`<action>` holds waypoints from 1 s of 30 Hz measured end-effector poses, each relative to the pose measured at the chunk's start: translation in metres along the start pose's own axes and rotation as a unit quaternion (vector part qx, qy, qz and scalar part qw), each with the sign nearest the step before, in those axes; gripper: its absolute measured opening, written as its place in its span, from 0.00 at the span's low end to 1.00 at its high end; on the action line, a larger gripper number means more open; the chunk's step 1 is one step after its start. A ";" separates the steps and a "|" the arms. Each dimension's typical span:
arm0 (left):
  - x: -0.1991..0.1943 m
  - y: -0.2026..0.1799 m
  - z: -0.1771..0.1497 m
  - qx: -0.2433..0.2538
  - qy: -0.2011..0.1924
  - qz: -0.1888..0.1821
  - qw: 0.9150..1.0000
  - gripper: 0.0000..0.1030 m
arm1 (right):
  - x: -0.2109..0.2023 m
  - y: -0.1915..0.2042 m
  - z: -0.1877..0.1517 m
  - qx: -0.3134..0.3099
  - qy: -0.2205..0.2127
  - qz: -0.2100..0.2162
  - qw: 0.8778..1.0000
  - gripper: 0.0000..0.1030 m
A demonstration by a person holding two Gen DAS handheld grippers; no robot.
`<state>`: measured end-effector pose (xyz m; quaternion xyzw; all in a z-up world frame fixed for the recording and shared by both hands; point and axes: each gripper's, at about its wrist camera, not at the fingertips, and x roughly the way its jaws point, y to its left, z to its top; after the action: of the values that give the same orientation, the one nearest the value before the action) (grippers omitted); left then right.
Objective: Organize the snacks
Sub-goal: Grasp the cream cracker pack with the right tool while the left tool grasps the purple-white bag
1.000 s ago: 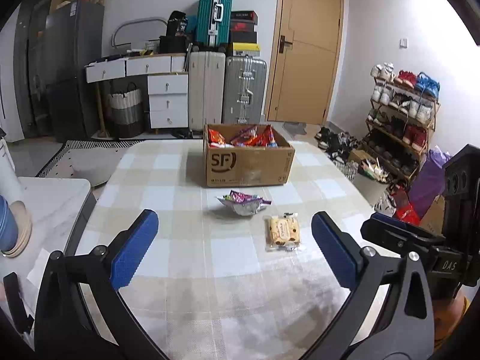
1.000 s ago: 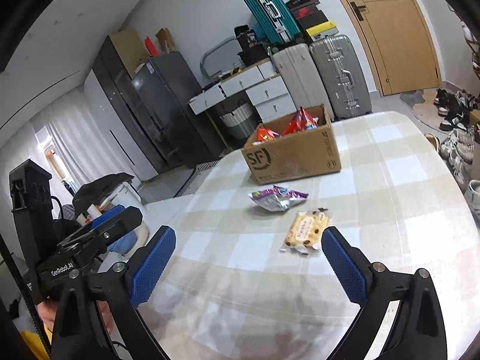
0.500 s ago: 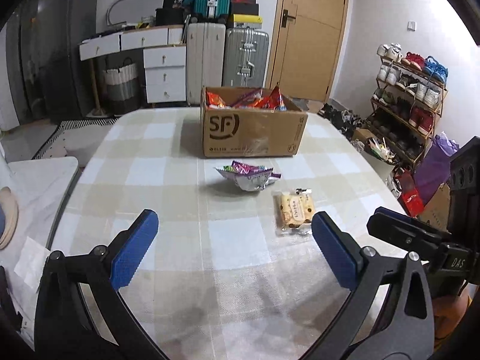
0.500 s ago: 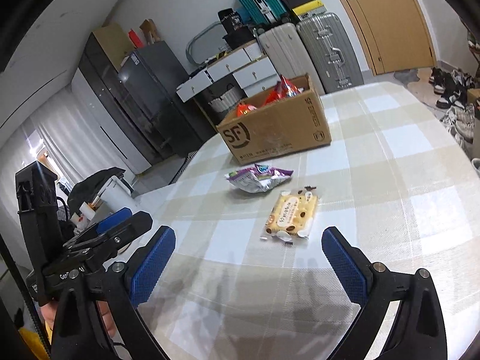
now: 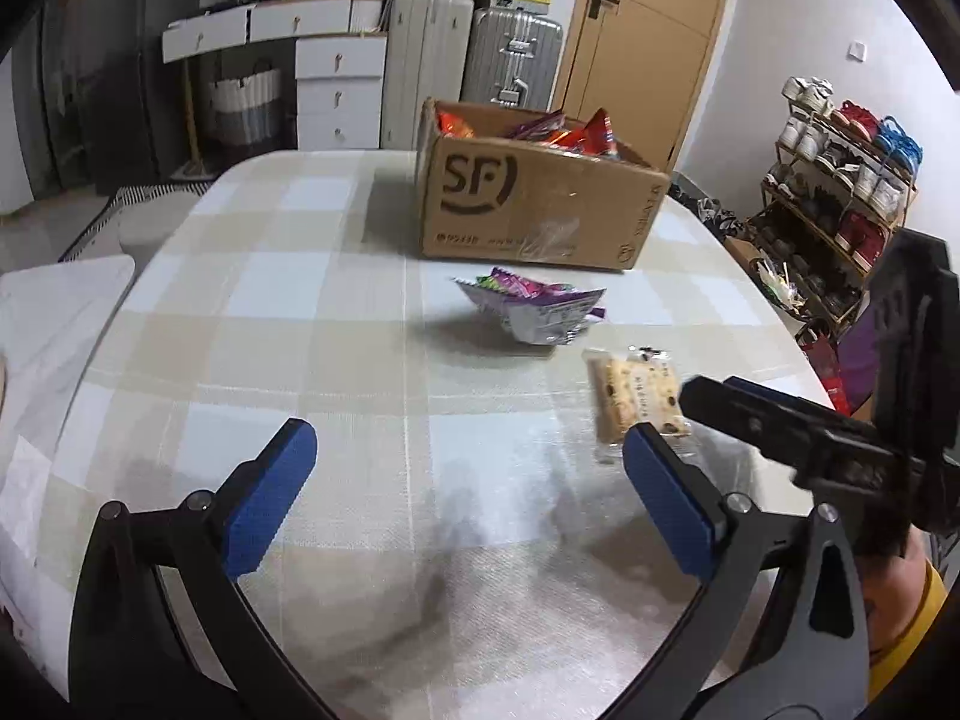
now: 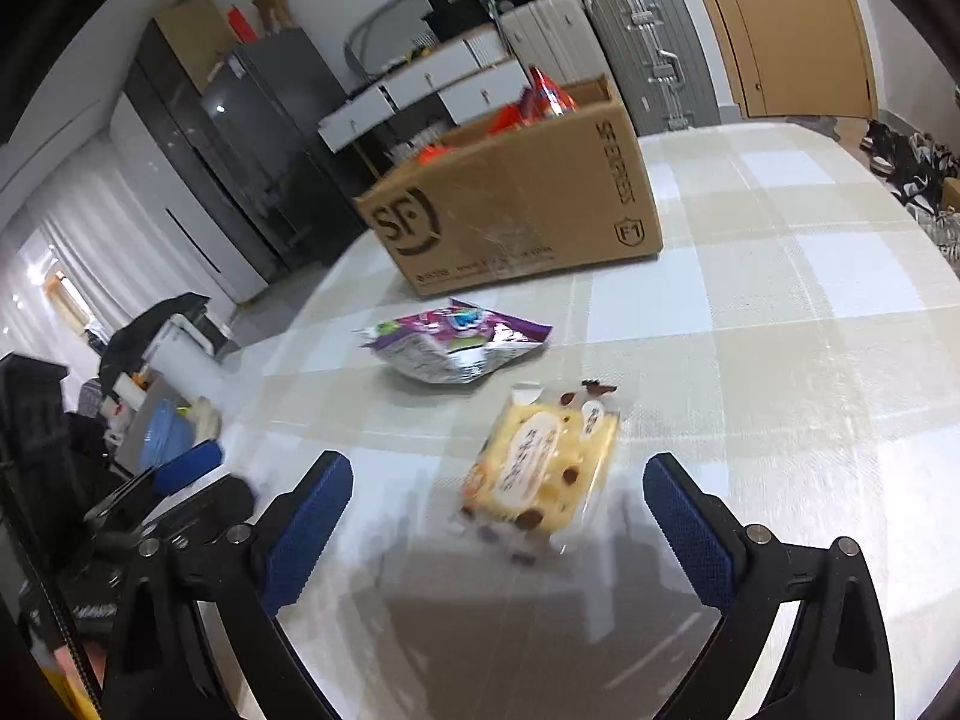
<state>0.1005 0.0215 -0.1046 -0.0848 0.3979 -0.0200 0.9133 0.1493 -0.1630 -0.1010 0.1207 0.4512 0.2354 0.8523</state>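
1. Left wrist view: the left tongs are released, their blue pads wide apart above the checked surface, gripping nothing. Bare cloth lies between and ahead of the pads. The surface's rounded left edge curves by a white side top; its right edge falls toward a shoe rack.
2. In the same view, the cardboard box, filled with snack bags, stands at the far middle. The purple snack bag lies just before it, and the biscuit pack lies nearer, partly behind the right pad. Compared with half a second ago, both snacks and the box loom larger and closer, and the right tongs' black body now overlaps the biscuit pack's right side.
3. Right wrist view: the right tongs are likewise released and unladen. The biscuit pack sits between the pads, not touched by either. It was well ahead of them before.
4. Only this view shows the box's short side, open surface stretching right, and the left tongs low at left, blurred.
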 end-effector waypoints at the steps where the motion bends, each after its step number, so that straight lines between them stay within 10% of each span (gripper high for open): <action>1: 0.006 0.003 0.000 -0.003 0.003 -0.001 1.000 0.99 | 0.006 0.000 0.001 -0.002 0.007 -0.011 1.000 0.97; 14: 0.045 0.028 0.004 -0.034 0.027 -0.008 0.999 0.99 | 0.054 0.029 0.003 -0.102 0.041 -0.116 0.987 0.61; 30: 0.033 0.023 0.012 -0.036 0.030 -0.006 0.999 0.99 | 0.029 -0.018 0.002 0.020 -0.013 0.050 0.998 0.60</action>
<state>0.1306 0.0428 -0.1243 -0.1194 0.4252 -0.0132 0.8971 0.1699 -0.1641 -0.1284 0.1634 0.4377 0.2668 0.8429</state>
